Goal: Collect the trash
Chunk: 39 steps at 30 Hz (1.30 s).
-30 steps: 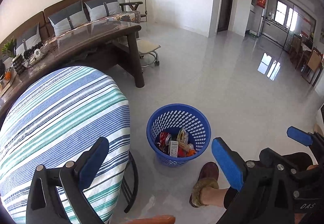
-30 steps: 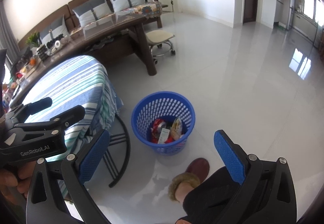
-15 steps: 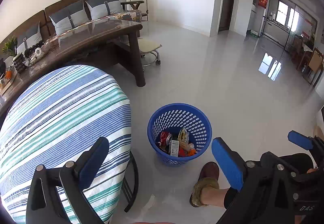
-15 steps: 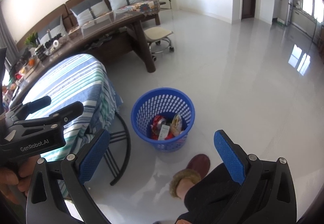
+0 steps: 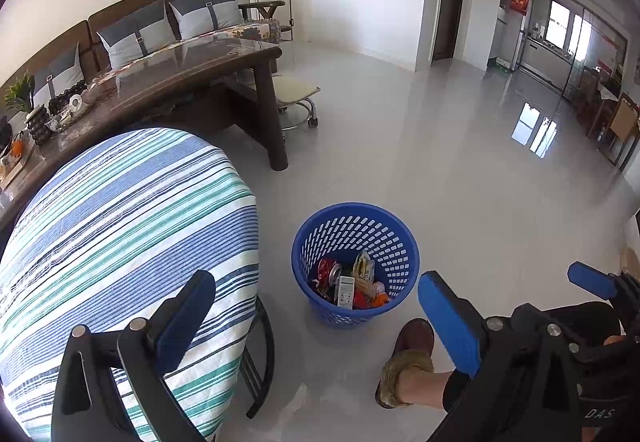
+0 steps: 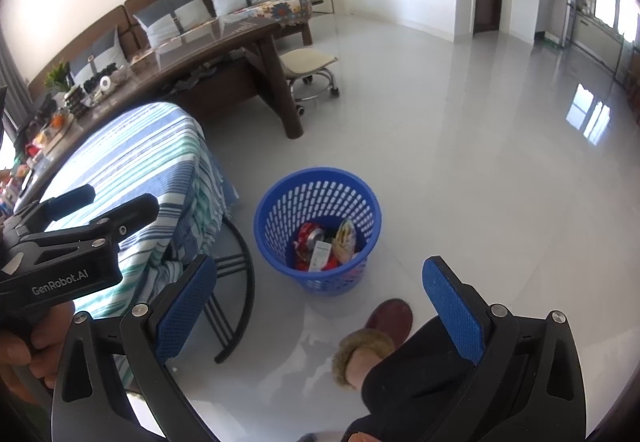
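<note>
Glossy grey floor (image 5: 440,170), striped-cloth bench (image 5: 120,226) lower left, sofa (image 5: 160,26) upper left. Blue basket (image 5: 356,262) with trash (image 5: 348,282) at centre frame, beside the bench. Left tongs (image 5: 312,314) and right tongs (image 6: 320,302) both released, empty.

"GenRobot.AI" stood on the left gripper (image 6: 72,202) at nine o'clock; "DAS" showed on the right gripper (image 5: 592,284) at four o'clock.

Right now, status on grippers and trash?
Left gripper open, empty. Right gripper open, empty. Trash in blue basket on floor. Nothing blocking it.
</note>
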Each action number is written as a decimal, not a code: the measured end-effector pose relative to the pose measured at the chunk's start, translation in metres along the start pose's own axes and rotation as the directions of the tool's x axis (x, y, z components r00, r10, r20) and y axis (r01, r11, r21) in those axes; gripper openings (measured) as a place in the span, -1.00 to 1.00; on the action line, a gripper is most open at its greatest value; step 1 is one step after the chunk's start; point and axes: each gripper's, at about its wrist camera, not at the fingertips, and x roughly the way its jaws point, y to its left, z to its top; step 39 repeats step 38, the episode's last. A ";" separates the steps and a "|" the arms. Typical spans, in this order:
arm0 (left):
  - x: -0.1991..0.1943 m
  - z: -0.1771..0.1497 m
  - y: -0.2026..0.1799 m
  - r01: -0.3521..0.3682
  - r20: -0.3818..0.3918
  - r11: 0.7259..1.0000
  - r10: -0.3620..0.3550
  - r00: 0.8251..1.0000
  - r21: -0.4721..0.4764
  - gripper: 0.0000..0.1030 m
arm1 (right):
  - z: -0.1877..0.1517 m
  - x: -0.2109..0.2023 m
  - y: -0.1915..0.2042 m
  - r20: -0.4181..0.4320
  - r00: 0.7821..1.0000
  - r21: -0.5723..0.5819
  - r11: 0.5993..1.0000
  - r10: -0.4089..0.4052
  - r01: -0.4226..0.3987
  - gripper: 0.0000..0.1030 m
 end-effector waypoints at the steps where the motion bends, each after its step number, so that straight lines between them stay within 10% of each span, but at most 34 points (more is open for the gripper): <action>1: 0.000 0.000 0.000 0.000 -0.001 1.000 0.000 1.000 0.000 1.00 | 0.000 0.000 0.000 -0.001 1.000 0.000 1.000 0.001 -0.001 0.99; 39: -0.005 -0.007 0.021 -0.025 -0.033 0.999 0.024 0.999 -0.027 0.99 | -0.001 0.011 0.008 -0.033 0.999 -0.015 1.000 -0.012 0.011 0.99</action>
